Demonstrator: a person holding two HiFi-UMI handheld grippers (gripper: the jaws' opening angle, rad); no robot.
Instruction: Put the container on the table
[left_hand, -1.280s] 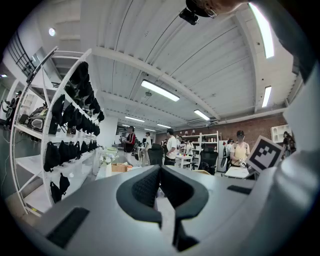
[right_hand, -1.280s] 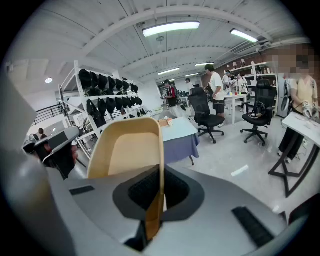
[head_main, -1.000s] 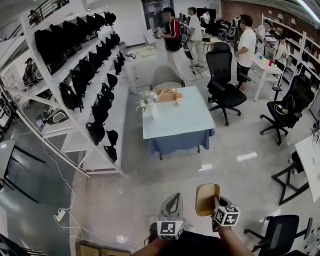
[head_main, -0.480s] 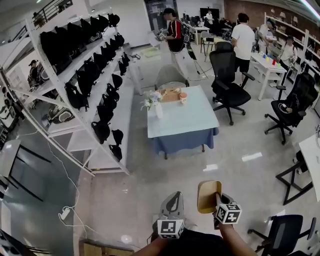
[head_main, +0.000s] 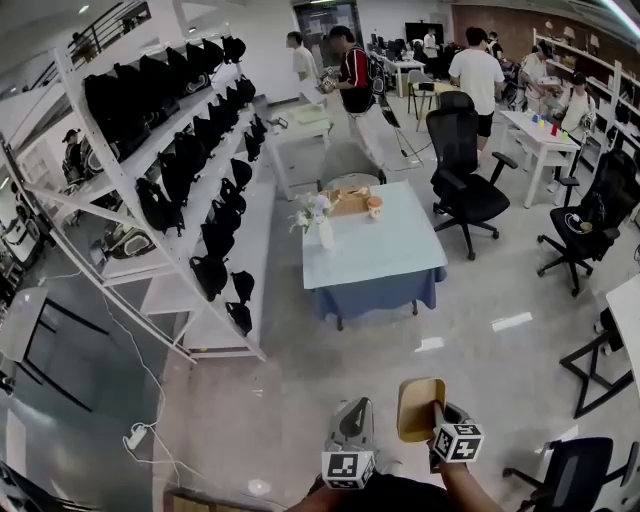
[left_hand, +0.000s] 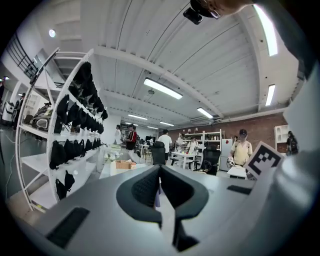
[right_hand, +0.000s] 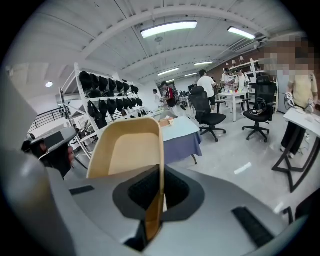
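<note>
A tan, tray-like container (head_main: 419, 408) (right_hand: 129, 150) is held off the floor by its rim, tilted on edge, with my right gripper (head_main: 436, 412) (right_hand: 159, 192) shut on it. My left gripper (head_main: 352, 425) (left_hand: 159, 189) hangs beside it with its jaws shut and nothing between them. The table (head_main: 375, 255) with a pale blue top and dark blue skirt stands well ahead, in the middle of the room; in the right gripper view the table (right_hand: 181, 131) shows past the container's rim.
On the table's far end stand a vase of flowers (head_main: 318, 220), a wooden box (head_main: 348, 202) and a small cup (head_main: 374, 207). A long white rack of black bags (head_main: 170, 180) runs along the left. Black office chairs (head_main: 465, 190) and several people (head_main: 475, 75) are at the back right.
The view has shifted forward and the table sits a little nearer and more to the right. Both grippers keep their hold and spacing; people at the back have moved.
</note>
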